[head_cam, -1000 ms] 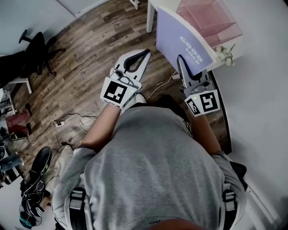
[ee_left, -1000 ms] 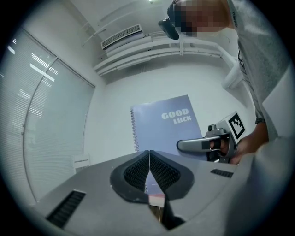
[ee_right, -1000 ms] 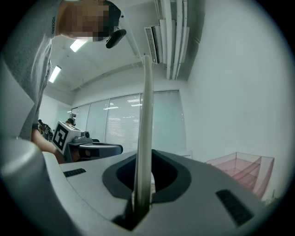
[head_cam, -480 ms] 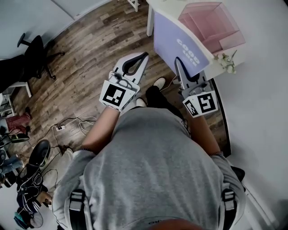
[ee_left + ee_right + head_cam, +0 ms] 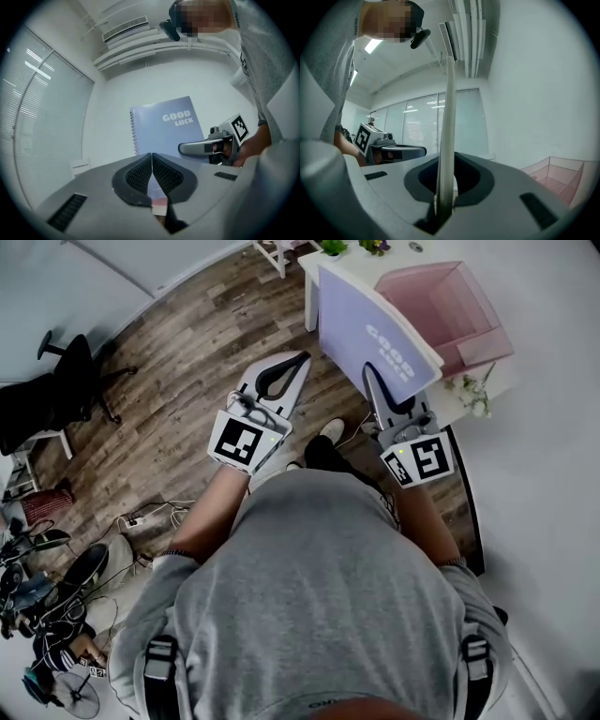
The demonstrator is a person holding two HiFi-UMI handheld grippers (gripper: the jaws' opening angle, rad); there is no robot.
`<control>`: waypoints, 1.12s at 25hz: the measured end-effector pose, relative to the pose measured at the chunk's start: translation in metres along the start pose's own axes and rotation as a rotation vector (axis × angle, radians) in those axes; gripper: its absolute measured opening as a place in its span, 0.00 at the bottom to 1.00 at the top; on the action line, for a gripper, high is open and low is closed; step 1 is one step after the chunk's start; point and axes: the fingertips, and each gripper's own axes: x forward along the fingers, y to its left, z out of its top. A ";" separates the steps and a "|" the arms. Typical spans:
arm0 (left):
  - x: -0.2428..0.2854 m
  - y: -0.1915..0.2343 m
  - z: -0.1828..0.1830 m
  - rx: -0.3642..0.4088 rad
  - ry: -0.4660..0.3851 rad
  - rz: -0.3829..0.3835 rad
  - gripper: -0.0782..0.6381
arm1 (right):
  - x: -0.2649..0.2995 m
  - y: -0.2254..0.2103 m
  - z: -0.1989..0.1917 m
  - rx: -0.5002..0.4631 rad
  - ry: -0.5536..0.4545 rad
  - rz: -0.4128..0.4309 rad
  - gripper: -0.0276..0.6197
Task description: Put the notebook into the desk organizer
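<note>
A lavender spiral notebook with white print stands upright in the air, held by its lower edge in my right gripper, which is shut on it. In the right gripper view the notebook shows edge-on between the jaws. The pink translucent desk organizer stands on the white table just right of the notebook. My left gripper hangs over the floor to the left, shut and empty. The left gripper view shows the notebook cover and the right gripper beyond my left gripper.
Wooden floor lies below, with cables, bags and a black chair to the left. Small plants stand at the table's far edge and a dried sprig lies near its front. The person's torso fills the lower picture.
The view has shifted so the notebook and organizer sit slightly lower and further left in the picture. Both grippers keep their hold and stance; the notebook stays upright beside the organizer.
</note>
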 end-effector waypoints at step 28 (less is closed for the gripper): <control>0.211 0.005 0.008 0.029 -0.023 -0.200 0.14 | 0.010 -0.184 0.044 -0.019 -0.081 -0.169 0.10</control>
